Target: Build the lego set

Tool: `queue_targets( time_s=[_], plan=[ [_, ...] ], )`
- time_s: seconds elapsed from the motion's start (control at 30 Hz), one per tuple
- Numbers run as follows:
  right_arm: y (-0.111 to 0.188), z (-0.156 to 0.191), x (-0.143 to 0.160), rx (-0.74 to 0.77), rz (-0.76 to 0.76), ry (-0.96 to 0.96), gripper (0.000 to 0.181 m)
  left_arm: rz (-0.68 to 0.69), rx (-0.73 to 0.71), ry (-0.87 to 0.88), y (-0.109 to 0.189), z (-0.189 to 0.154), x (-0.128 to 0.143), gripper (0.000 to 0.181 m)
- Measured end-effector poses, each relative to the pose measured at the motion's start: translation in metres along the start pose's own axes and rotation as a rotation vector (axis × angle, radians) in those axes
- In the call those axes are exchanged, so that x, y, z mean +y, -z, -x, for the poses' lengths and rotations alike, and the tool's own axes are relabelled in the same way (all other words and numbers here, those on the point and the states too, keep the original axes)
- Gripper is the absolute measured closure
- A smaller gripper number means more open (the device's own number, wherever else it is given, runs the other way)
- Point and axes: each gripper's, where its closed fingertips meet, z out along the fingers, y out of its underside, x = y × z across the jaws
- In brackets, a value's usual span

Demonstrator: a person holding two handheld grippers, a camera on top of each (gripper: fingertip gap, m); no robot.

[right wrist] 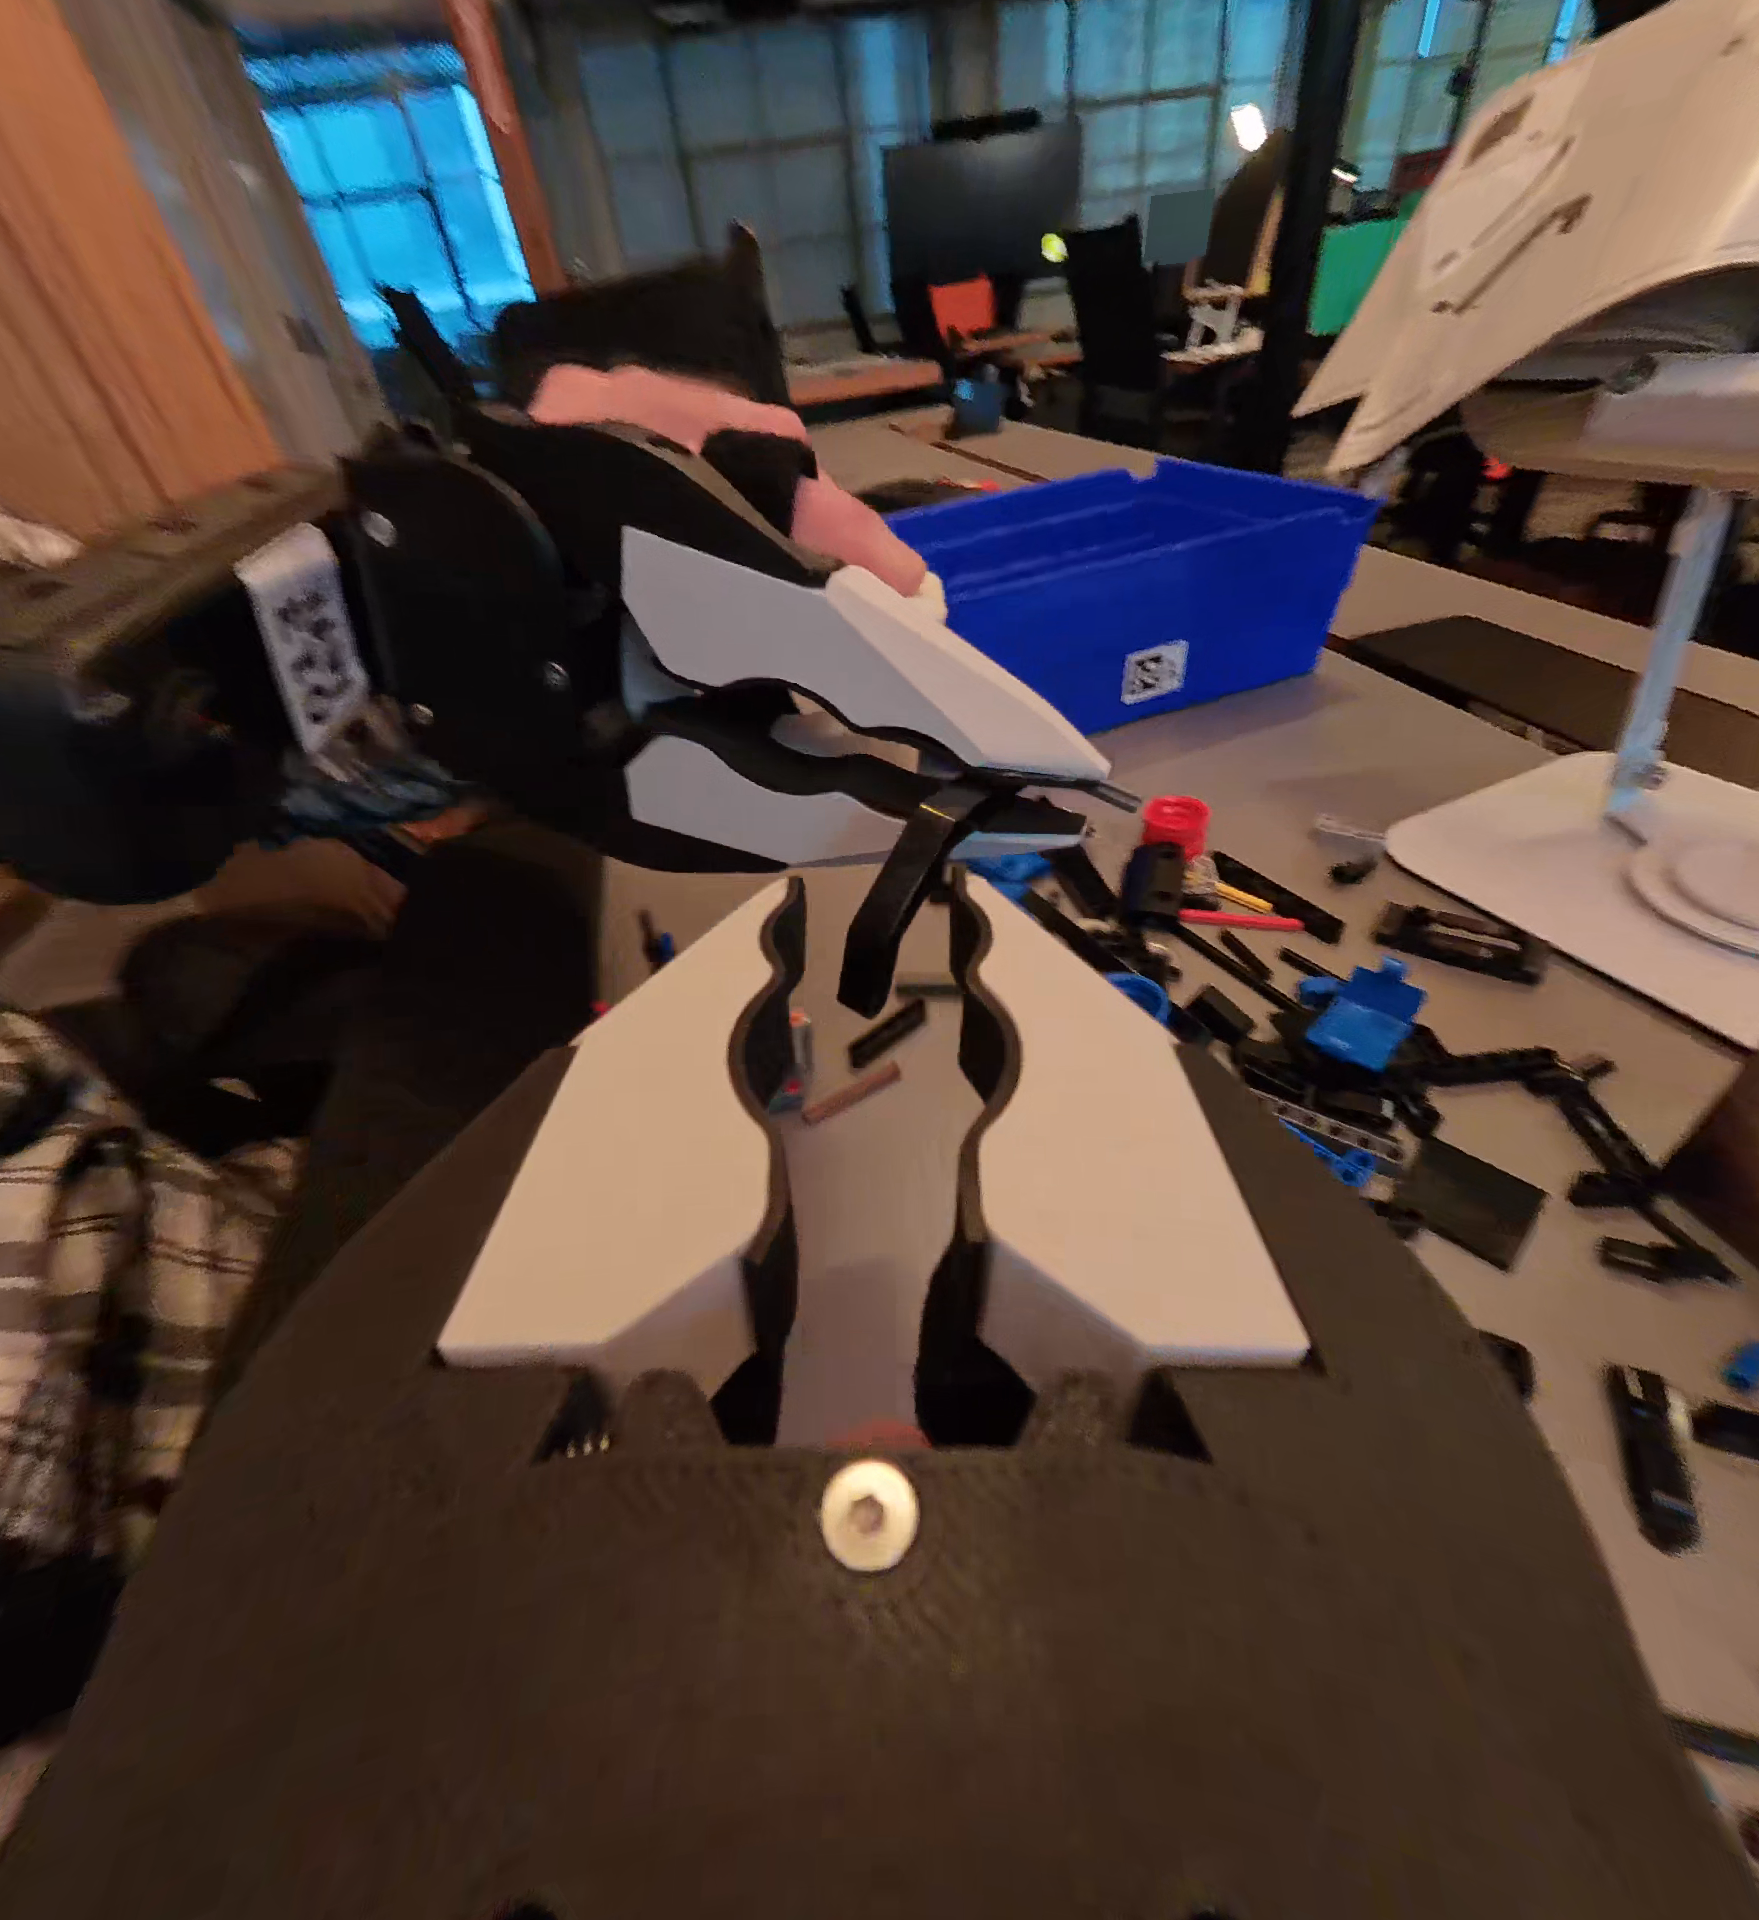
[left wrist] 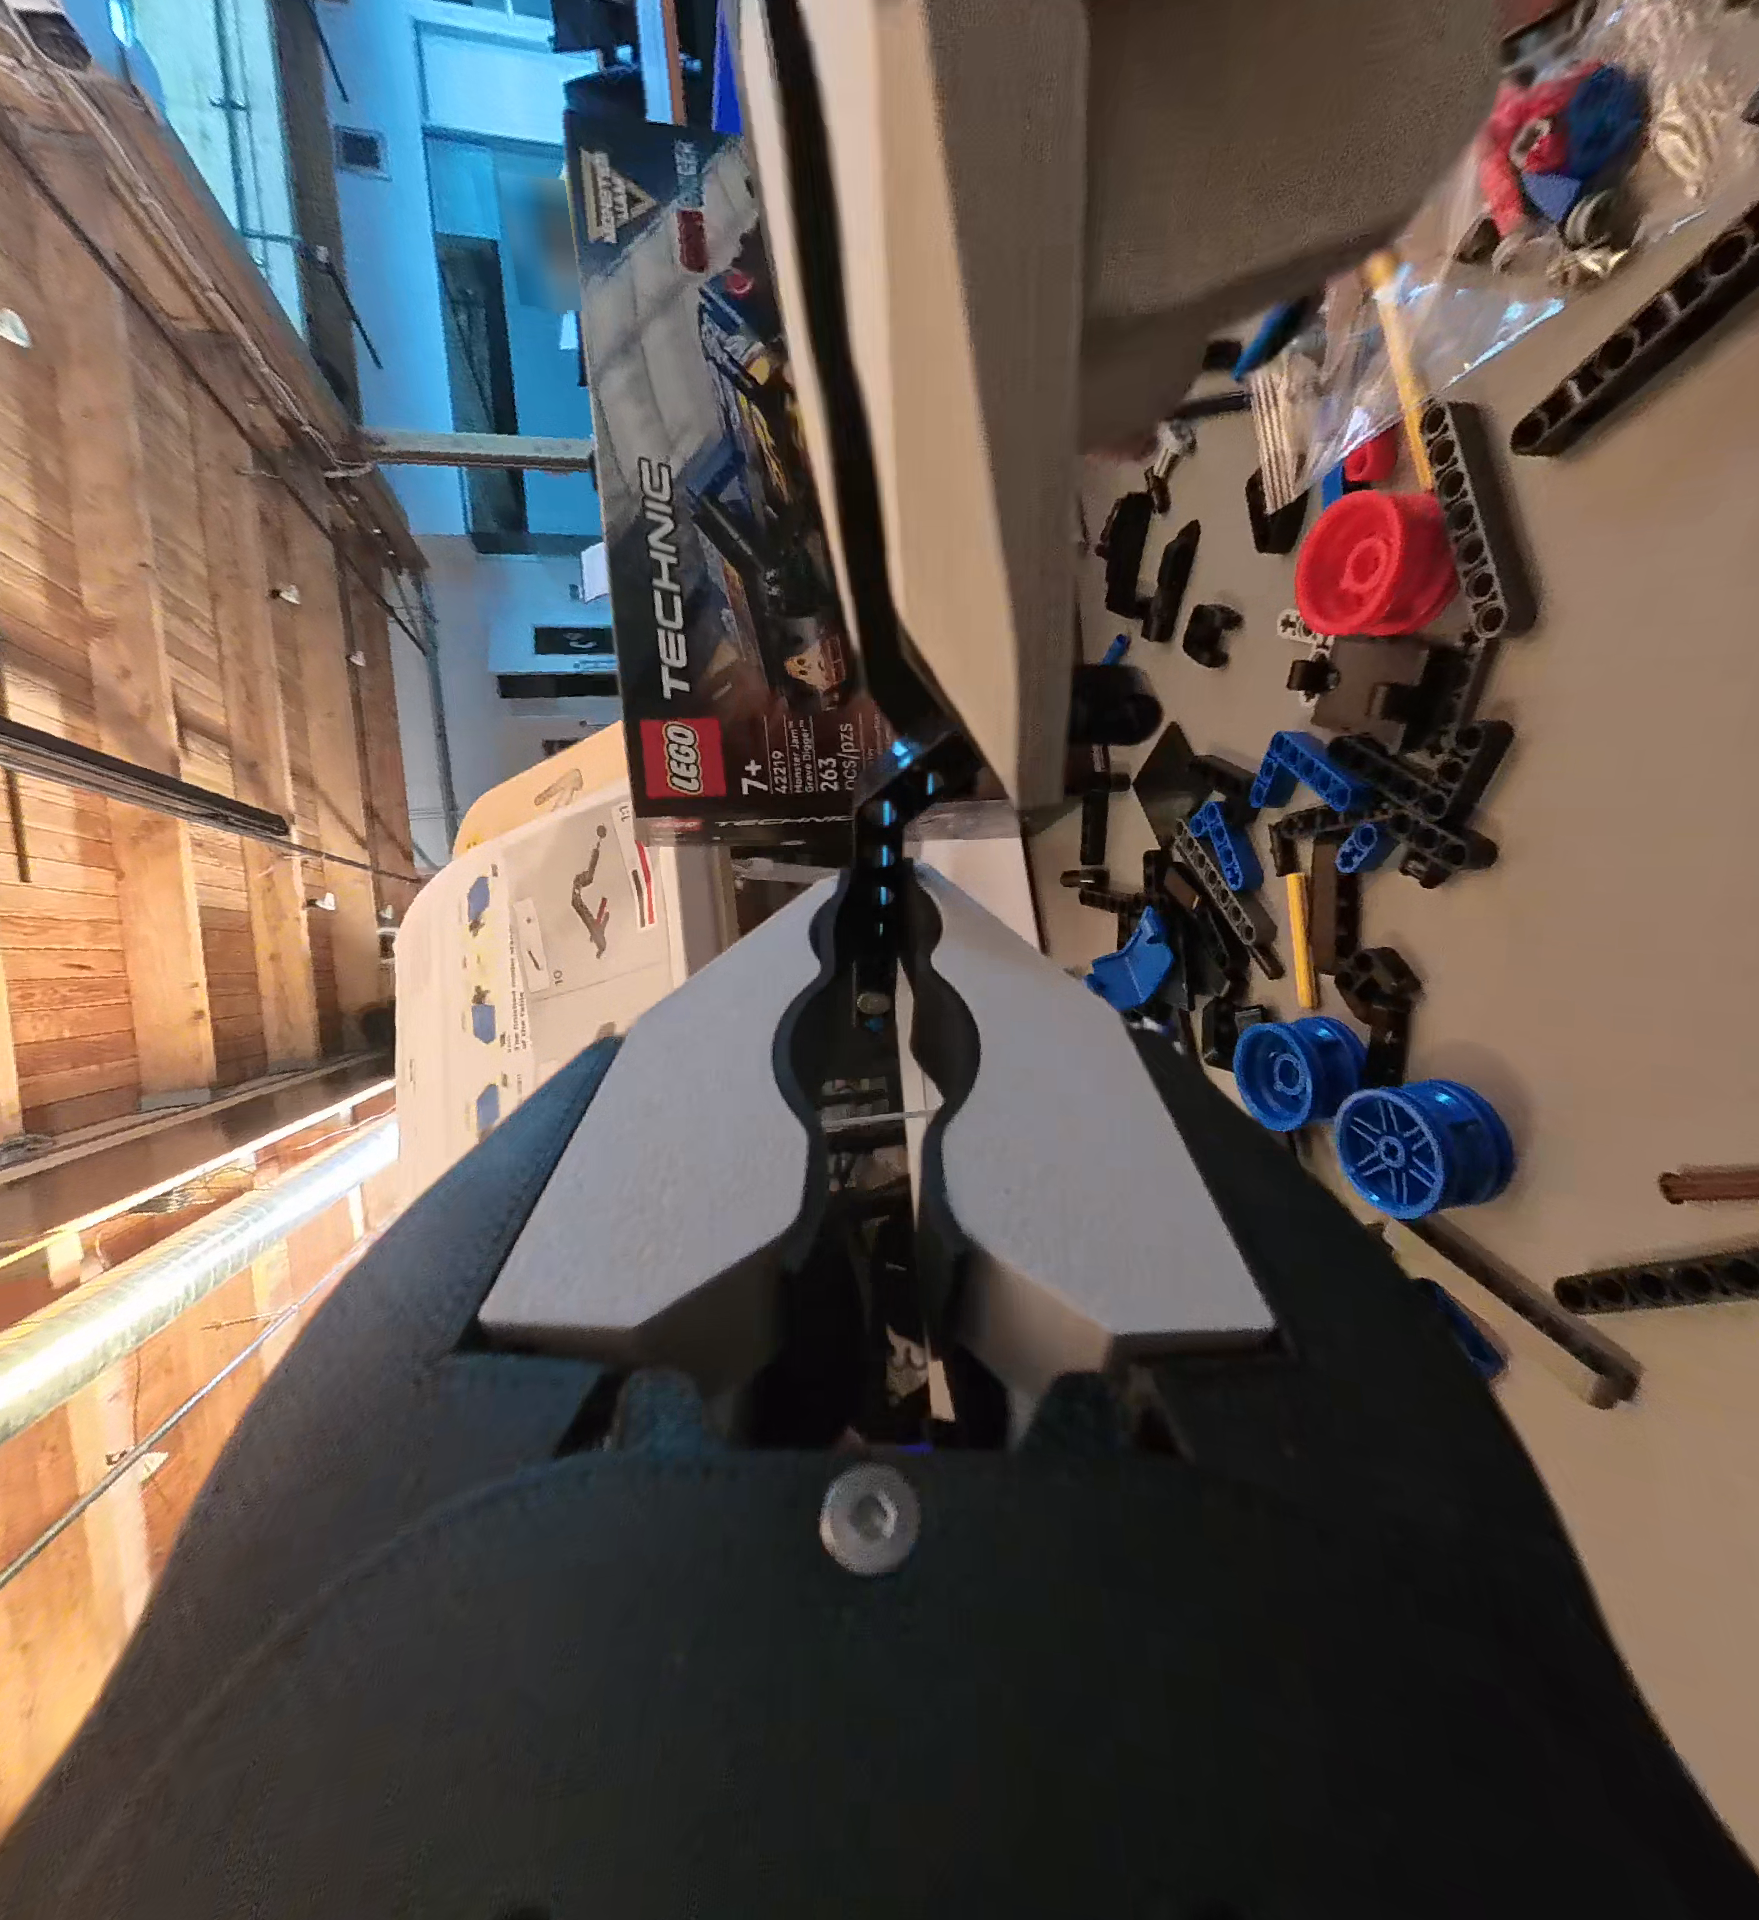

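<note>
Beam, black, bent, plastic, holed point(right wrist: 896, 914), is pinched in left tool point(right wrist: 1051, 805); right tool point(right wrist: 880, 904) gapes empty above grey tabletop point(right wrist: 1374, 727).

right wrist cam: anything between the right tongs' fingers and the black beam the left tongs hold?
Nothing. In the right wrist view the right tongs are open, and the black beam hangs from the left tongs between their tips, seemingly untouched.

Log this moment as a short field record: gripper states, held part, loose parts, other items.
left gripper: shut on black angled beam, lifted above table
right gripper: open, empty, facing the beam
loose parts: blue wheel hubs, red wheel hub, black and blue beams scattered
other items: blue bin, set box, instruction booklet
</note>
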Motion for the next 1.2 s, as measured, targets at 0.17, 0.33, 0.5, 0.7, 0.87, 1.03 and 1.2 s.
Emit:
queue_targets(
  time_s=[0.17, 0.33, 0.5, 0.7, 0.87, 1.03, 1.2],
  plan=[
    [0.001, -0.016, 0.006, 0.121, 0.036, 0.047, 0.171, 0.057, 0.001, 0.007, -0.005, 0.001, 0.005, 0.178],
    [0.010, -0.032, 0.000, 0.189, -0.004, 0.008, 0.175, 0.094, 0.005, 0.029, -0.005, 0.007, 0.004, 0.176],
    [0.010, -0.032, 0.003, 0.166, 0.006, -0.021, 0.175, 0.100, 0.040, 0.058, -0.007, 0.003, 0.005, 0.176],
    [0.014, -0.028, 0.003, 0.042, -0.026, -0.161, 0.176, 0.005, 0.009, 0.128, 0.004, 0.012, 0.003, 0.157],
    [0.013, -0.025, 0.006, 0.014, -0.015, -0.171, 0.175, -0.037, 0.055, 0.168, 0.013, 0.009, 0.015, 0.156],
    [0.011, -0.025, 0.008, 0.010, -0.003, -0.166, 0.176, -0.059, 0.088, 0.116, 0.015, 0.001, 0.013, 0.169],
    [0.012, -0.028, 0.008, 0.021, -0.011, -0.190, 0.176, -0.056, 0.043, 0.064, 0.015, 0.002, 0.011, 0.177]
  ],
)
